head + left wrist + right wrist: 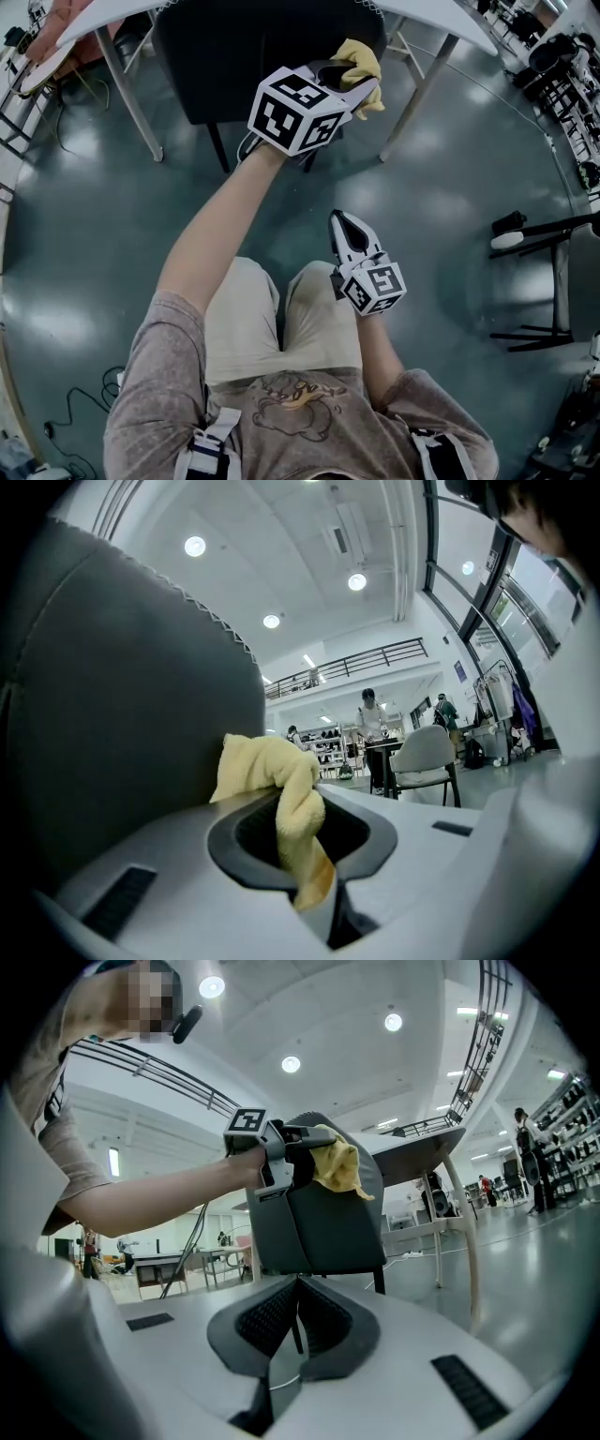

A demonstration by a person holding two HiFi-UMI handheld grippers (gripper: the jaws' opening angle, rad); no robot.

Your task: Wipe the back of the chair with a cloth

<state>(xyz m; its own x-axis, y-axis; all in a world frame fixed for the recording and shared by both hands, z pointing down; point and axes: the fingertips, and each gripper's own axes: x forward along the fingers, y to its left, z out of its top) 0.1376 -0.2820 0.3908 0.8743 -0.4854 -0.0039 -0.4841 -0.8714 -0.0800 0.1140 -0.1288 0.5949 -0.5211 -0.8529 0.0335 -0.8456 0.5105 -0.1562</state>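
Observation:
A dark grey chair (244, 52) stands at the top of the head view, tucked under a white table (441, 11). My left gripper (361, 82) is shut on a yellow cloth (361, 64) and holds it against the top of the chair back. In the left gripper view the cloth (281, 785) bunches between the jaws beside the chair back (122, 705). My right gripper (347, 230) hangs lower, near my lap, shut and with nothing in it. In the right gripper view the chair (323, 1218), the cloth (339, 1166) and the left gripper (298, 1136) show ahead.
White table legs (127, 89) stand either side of the chair. A black stand with a white part (544, 234) lies on the floor at the right. Cables (80, 403) lie at lower left. Far off are people, tables and a white chair (422, 757).

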